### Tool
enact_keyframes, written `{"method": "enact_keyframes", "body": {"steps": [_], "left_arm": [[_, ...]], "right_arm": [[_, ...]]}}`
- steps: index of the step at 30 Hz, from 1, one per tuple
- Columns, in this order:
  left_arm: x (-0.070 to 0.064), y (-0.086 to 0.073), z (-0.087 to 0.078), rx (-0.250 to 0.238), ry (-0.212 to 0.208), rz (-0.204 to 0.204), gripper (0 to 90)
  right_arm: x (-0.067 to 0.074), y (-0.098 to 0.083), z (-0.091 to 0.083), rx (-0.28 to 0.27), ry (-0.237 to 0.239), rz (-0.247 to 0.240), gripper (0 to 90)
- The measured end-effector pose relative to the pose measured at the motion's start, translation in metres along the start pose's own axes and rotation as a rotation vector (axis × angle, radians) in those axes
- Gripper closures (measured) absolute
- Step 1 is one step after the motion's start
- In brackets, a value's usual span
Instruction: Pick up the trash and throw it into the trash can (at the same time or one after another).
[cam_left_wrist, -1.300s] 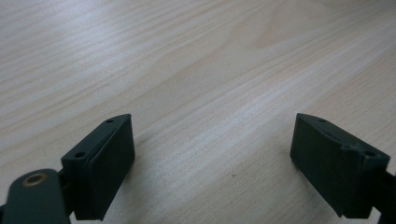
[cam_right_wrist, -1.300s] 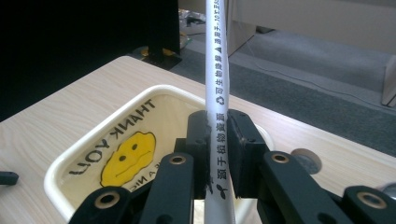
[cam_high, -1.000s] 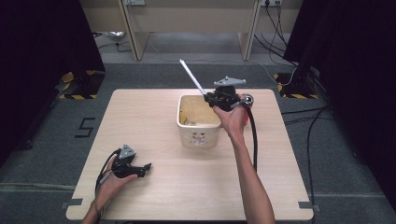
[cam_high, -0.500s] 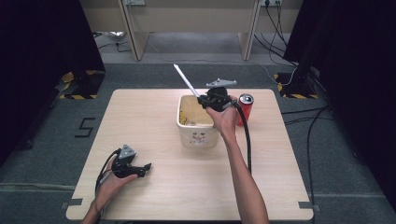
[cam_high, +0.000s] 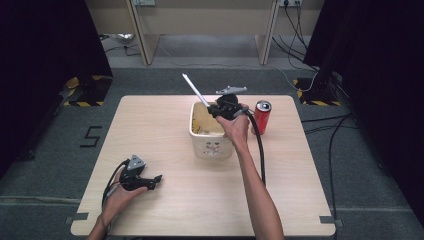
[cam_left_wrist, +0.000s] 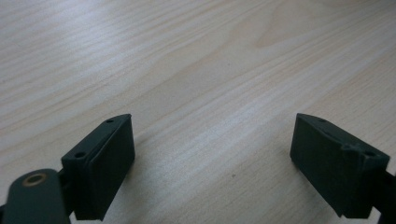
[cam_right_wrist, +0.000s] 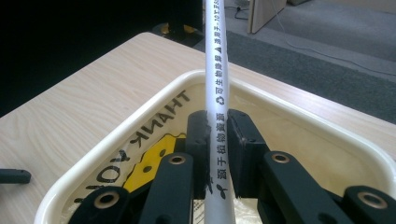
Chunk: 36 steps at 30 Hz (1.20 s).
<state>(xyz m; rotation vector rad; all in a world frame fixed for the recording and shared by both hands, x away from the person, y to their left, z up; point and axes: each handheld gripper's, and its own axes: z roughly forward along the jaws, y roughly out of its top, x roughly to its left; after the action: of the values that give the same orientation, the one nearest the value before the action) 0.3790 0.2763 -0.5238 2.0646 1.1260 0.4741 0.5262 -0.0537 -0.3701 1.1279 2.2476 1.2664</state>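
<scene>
Clamping a white straw (cam_right_wrist: 215, 93) between its pads, my right gripper (cam_high: 223, 108) hovers over the far rim of the cream tub (cam_high: 212, 147). The straw is wrapped in paper with printed characters along its length; it rises from the jaws and slants up and away toward the far left of the table (cam_high: 165, 215), its tip above the far edge. In the right gripper view the straw runs straight up the middle, squeezed on both sides by the black pads, with the tub's rim curving behind and yellow print with dark letters on the tub's inner wall.

Red can (cam_high: 261, 117): upright, just right of the tub, beside my right hand.

Left gripper (cam_high: 156, 178): lying on the table near its front left corner, well apart from the tub, held in my left hand. Jaws spread wide with bare wood between them.
</scene>
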Motion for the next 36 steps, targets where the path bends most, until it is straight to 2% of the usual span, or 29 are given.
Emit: {"method": "enact_keyframes", "body": {"steps": [21,28,29,33,34,36], "left_arm": [[0.000,0.000,0.000,0.001,-0.001,0.000,12.9],[0.000,0.000,0.000,0.002,-0.001,0.000,12.9],[0.000,0.000,0.000,0.001,-0.001,0.000,12.9],[0.000,0.000,0.000,0.001,-0.001,0.000,12.9],[0.000,0.000,0.000,0.000,0.000,0.000,12.9],[0.000,0.000,0.000,0.002,-0.001,0.000,12.9]], "right_arm": [[-0.001,-0.003,0.011,0.059,-0.010,0.000,78.2],[-0.002,-0.005,0.013,0.088,-0.003,-0.004,69.8],[-0.001,-0.003,0.010,0.074,-0.018,0.007,63.2],[-0.001,-0.001,0.006,0.057,-0.017,0.017,56.4],[-0.003,0.000,0.001,0.043,-0.025,0.026,52.0],[-0.005,0.001,-0.001,0.040,-0.027,0.032,50.9]]}}
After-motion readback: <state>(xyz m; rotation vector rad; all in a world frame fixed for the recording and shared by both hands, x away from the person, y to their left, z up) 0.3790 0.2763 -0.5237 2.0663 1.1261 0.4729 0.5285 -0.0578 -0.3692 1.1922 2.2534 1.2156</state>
